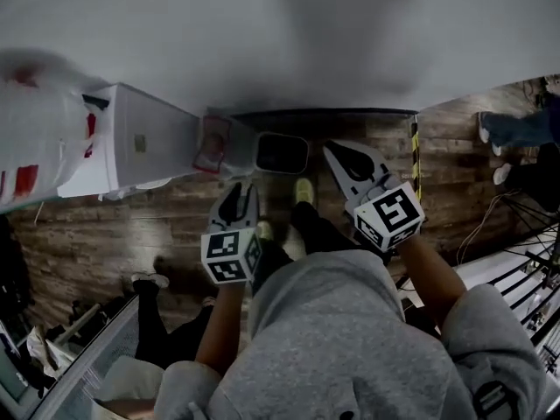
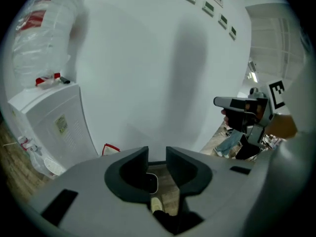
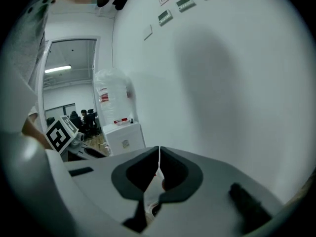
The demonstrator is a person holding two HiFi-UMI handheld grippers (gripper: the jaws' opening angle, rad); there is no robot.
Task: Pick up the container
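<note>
The container (image 1: 281,153) is a dark, round-cornered bin with a pale rim. It stands on the wooden floor against the foot of the white wall. My left gripper (image 1: 244,192) hovers just in front of it and to its left, jaws a little apart with nothing between them. In the left gripper view the container (image 2: 150,182) shows through the gap of that gripper (image 2: 157,158). My right gripper (image 1: 333,152) points at the floor just right of the container, its tips together. In its own view the right gripper (image 3: 159,154) is shut and holds nothing.
A white water dispenser (image 1: 131,143) with a large bottle stands against the wall at the left. A clear bag with red trim (image 1: 213,143) lies between it and the container. My shoes (image 1: 303,191) are close behind. A yellow-black striped strip (image 1: 415,156) and another person's legs (image 1: 516,129) are to the right.
</note>
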